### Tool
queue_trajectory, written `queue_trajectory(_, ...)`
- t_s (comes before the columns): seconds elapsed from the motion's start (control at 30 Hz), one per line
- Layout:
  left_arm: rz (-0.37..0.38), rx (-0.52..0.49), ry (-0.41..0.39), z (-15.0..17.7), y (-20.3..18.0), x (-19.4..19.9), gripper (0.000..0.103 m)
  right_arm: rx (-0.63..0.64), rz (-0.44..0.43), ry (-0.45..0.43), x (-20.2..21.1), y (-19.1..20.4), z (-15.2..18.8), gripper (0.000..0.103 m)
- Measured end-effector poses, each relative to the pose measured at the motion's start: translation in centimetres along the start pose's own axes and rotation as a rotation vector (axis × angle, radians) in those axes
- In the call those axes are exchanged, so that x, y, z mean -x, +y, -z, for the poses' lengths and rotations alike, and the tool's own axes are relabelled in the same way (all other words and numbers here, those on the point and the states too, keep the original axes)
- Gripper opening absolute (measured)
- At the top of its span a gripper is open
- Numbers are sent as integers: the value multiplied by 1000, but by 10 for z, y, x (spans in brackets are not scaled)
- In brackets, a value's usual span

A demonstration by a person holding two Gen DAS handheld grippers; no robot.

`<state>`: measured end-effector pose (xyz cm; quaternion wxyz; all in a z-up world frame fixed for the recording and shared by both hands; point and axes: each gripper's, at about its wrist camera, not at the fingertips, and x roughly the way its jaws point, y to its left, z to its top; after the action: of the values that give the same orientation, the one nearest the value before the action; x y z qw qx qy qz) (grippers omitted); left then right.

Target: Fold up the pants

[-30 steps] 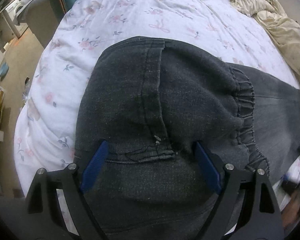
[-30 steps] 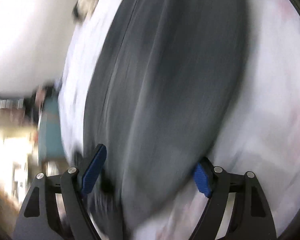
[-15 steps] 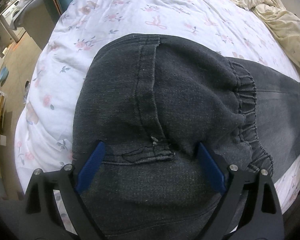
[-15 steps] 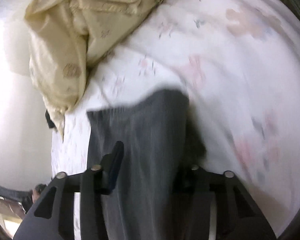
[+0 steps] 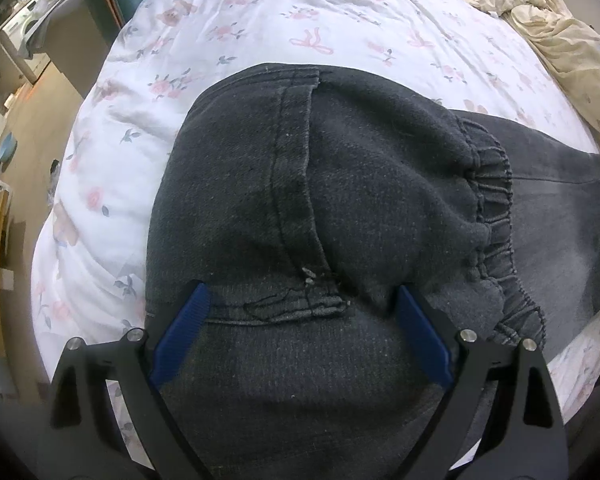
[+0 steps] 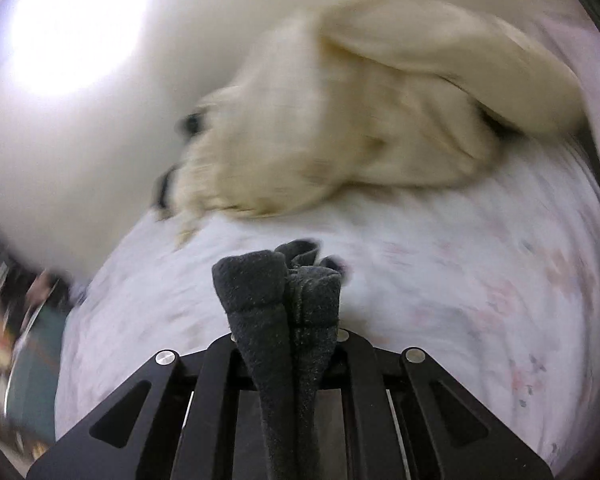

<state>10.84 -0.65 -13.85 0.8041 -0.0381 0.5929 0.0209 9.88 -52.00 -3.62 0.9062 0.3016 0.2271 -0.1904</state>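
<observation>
Dark grey pants [image 5: 340,208] lie folded on the floral bed sheet [image 5: 260,32], elastic waistband toward the right, a leg running off to the right. My left gripper [image 5: 300,320] is open, its blue pads [image 5: 182,332] resting on or just above the pants near a torn seam. My right gripper [image 6: 288,340] is shut on a bunched end of the pants [image 6: 284,292], which sticks up between its jaws. The right wrist view is motion-blurred.
A crumpled cream blanket [image 5: 560,32] lies at the far right of the bed; it also shows in the right wrist view [image 6: 360,120]. The bed's left edge drops to a wooden floor with furniture [image 5: 32,60]. A pale wall [image 6: 100,120] stands behind the bed.
My right gripper has closed on the end of the pants and swung up with it. My left gripper has stayed open over the pants, shifting slightly.
</observation>
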Motion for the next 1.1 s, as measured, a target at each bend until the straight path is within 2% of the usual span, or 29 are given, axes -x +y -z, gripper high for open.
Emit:
queue_trajectory(0.1, 1, 7, 3, 1, 1, 1, 92, 131, -155, 29, 19, 52, 8, 9)
queue_trajectory(0.2, -2, 6, 4, 2, 0, 2, 92, 254, -334, 90, 46, 109, 35, 9)
queue_trajectory(0.27, 1, 10, 7, 3, 1, 2, 92, 348, -445, 161, 64, 149, 71, 9)
queue_trajectory(0.37, 12, 27, 11, 2, 4, 2, 92, 429, -561, 268, 84, 184, 134, 9)
queue_trajectory(0.47, 21, 35, 13, 2, 8, 2, 92, 535, -595, 444, 85, 201, 219, 10)
queue_trajectory(0.5, 24, 35, 14, 2, 10, 2, 92, 556, -591, 532, 81, 199, 245, 14)
queue_trajectory(0.53, 30, 36, 14, 1, 12, 2, 92, 601, -574, 600, 78, 196, 269, 17)
queue_trajectory(0.6, 36, 35, 18, 1, 14, 2, 92, 720, -512, 661, 82, 190, 296, 21)
queue_trajectory(0.67, 41, 39, 21, 0, 16, 3, 92, 755, -475, 725, 84, 187, 300, 31)
queue_trajectory(0.7, 42, 42, 22, -1, 16, 3, 92, 717, -473, 751, 84, 184, 293, 37)
queue_trajectory(0.77, 46, 49, 26, -2, 19, 4, 92, 622, -497, 810, 84, 177, 277, 62)
queue_trajectory(0.8, 49, 51, 28, -2, 20, 5, 92, 592, -514, 827, 87, 176, 272, 65)
queue_trajectory(0.87, 61, 61, 29, -3, 23, 7, 92, 556, -573, 853, 98, 177, 263, 65)
queue_trajectory(0.93, 112, 97, 11, -4, 30, 15, 92, 530, -622, 851, 104, 179, 252, 64)
queue_trajectory(1.03, 185, 77, -37, -10, 26, 36, 91, 494, -588, 752, 99, 175, 225, 64)
queue_trajectory(1.1, 222, 61, -56, -19, 18, 46, 92, 455, -473, 712, 84, 164, 217, 64)
